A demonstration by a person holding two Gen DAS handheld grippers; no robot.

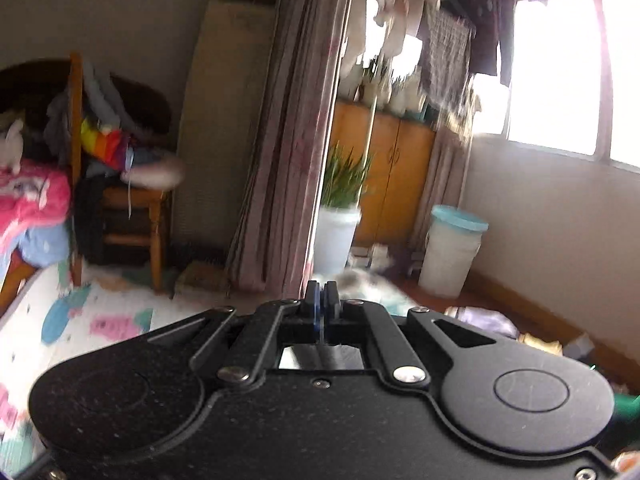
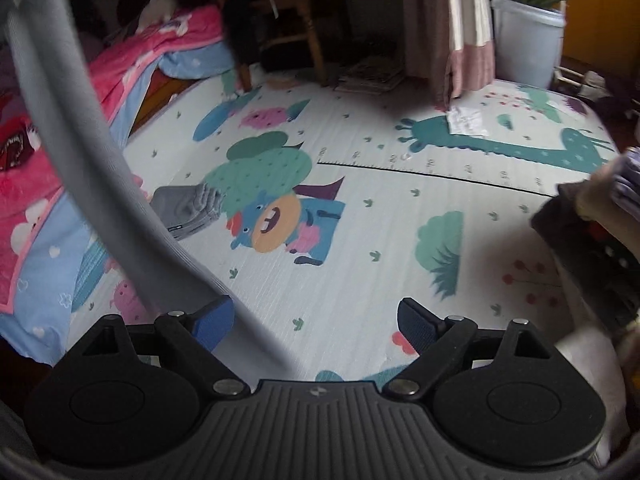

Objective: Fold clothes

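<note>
Right now the long grey cloth hangs slanting past the wide-open right gripper, against its left finger, while the left gripper is pinched shut, high up and pointing away.

A white cartoon-printed foam play mat covers the floor. At its far edge stand a wooden chair, a pink-striped curtain and a white plant bucket; a small white packet, possibly paper, lies on it.

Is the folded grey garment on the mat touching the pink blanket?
Cannot tell. In the right wrist view, a hanging grey cloth covers the space between the folded grey garment and pink blanket.
</note>
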